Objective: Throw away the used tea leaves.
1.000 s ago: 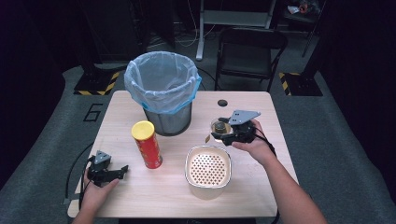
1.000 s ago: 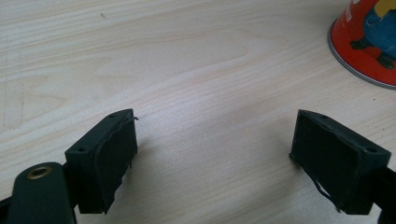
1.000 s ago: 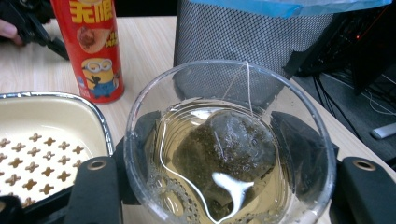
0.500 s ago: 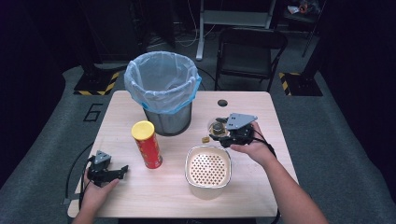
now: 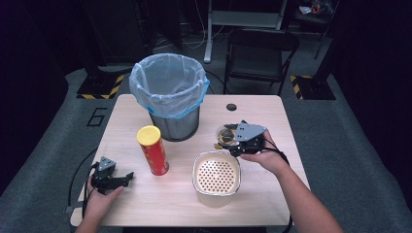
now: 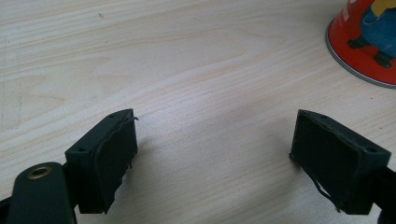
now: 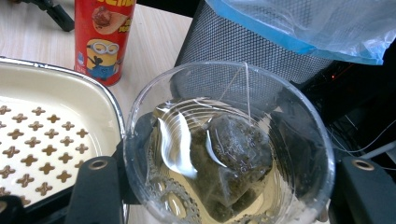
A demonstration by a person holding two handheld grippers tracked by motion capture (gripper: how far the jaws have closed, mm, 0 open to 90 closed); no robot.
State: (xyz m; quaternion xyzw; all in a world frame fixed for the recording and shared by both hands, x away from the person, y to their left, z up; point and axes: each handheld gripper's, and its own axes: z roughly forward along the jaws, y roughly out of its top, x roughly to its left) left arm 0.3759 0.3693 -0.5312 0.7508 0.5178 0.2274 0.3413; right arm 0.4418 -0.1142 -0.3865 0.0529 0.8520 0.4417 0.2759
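table: pale matt wood-grain top | cup: clear glossy plastic, wet dark tea bag | bin: black metal mesh, thin blue plastic liner | can at 9 o'clock: glossy red tube | tray: cream glossy perforated

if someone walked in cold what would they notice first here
Probably the clear cup with a soaked tea bag in it, clamped in the right gripper beside the perforated cream tray. Next, the blue-lined bin at the table's back, with the red yellow-lidded can in front of it.
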